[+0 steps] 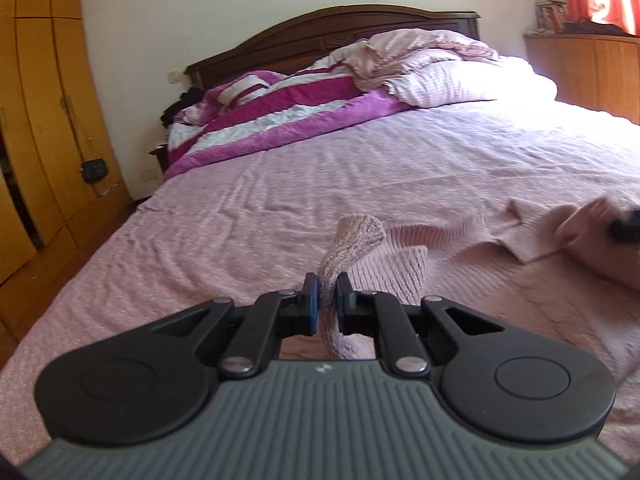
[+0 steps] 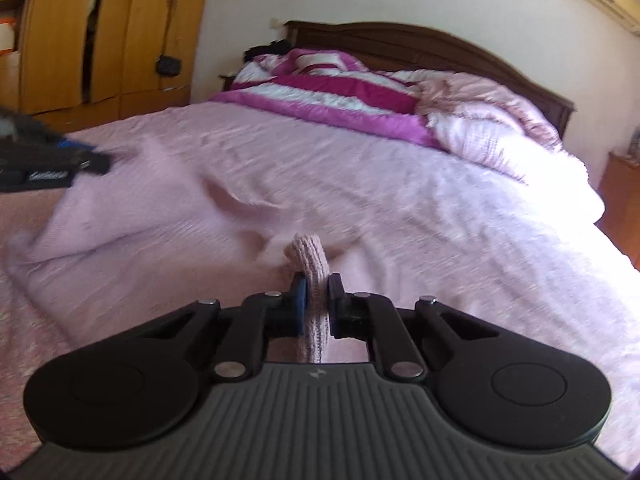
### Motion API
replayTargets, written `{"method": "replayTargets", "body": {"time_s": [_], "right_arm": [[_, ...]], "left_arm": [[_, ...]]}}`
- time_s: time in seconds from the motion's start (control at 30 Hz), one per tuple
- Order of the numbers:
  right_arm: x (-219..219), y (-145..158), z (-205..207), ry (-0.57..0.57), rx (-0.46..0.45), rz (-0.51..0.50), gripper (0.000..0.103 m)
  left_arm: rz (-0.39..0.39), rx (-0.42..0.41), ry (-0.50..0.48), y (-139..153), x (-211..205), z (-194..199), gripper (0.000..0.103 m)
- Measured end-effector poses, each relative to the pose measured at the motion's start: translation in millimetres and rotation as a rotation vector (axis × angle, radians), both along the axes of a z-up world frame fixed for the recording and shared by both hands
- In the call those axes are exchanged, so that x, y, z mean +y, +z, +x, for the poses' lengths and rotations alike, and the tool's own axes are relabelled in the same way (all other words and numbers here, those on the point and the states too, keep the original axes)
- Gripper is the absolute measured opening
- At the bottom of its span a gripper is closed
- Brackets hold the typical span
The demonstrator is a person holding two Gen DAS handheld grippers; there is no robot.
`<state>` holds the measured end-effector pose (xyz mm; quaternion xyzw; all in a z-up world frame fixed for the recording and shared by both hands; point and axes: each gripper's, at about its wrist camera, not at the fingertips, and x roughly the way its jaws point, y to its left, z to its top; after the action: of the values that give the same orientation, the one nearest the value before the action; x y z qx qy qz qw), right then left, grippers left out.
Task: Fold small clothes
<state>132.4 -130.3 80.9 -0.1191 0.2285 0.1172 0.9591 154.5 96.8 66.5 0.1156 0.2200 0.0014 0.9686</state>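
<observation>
A pink knitted sweater (image 1: pixel 436 236) lies spread on the pink bedspread. My left gripper (image 1: pixel 327 292) is shut on a ribbed edge of the sweater, which sticks up between the blue pads. My right gripper (image 2: pixel 316 292) is shut on another ribbed edge of the same sweater (image 2: pixel 132 220). The sweater body stretches to the left in the right wrist view, and that view is blurred. The left gripper shows at the left edge of the right wrist view (image 2: pixel 48 164). The right gripper shows as a dark blur at the right edge of the left wrist view (image 1: pixel 624 228).
The bed (image 1: pixel 360 168) has a purple and white quilt (image 1: pixel 280 120) and a pale pink duvet (image 1: pixel 440 68) piled by the dark headboard (image 1: pixel 320 32). A wooden wardrobe (image 1: pixel 40 100) stands left of the bed. A wooden cabinet (image 1: pixel 588 68) stands at the right.
</observation>
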Motion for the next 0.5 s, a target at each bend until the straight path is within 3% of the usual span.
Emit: {"method": "replayTargets", "body": {"time_s": [0.27, 0.37, 0.5], "right_arm": [[-69, 32, 53, -0.148, -0.063, -0.085, 0.011], [-93, 27, 82, -0.194, -0.037, -0.122, 0.006], [-111, -2, 112, -0.216, 0.042, -0.160, 0.006]], "left_arm": [[0.001, -0.010, 0.074, -4, 19, 31, 0.011], [0.008, 0.013, 0.090, -15, 24, 46, 0.011], [0.026, 0.072, 0.121, -37, 29, 68, 0.011]]}}
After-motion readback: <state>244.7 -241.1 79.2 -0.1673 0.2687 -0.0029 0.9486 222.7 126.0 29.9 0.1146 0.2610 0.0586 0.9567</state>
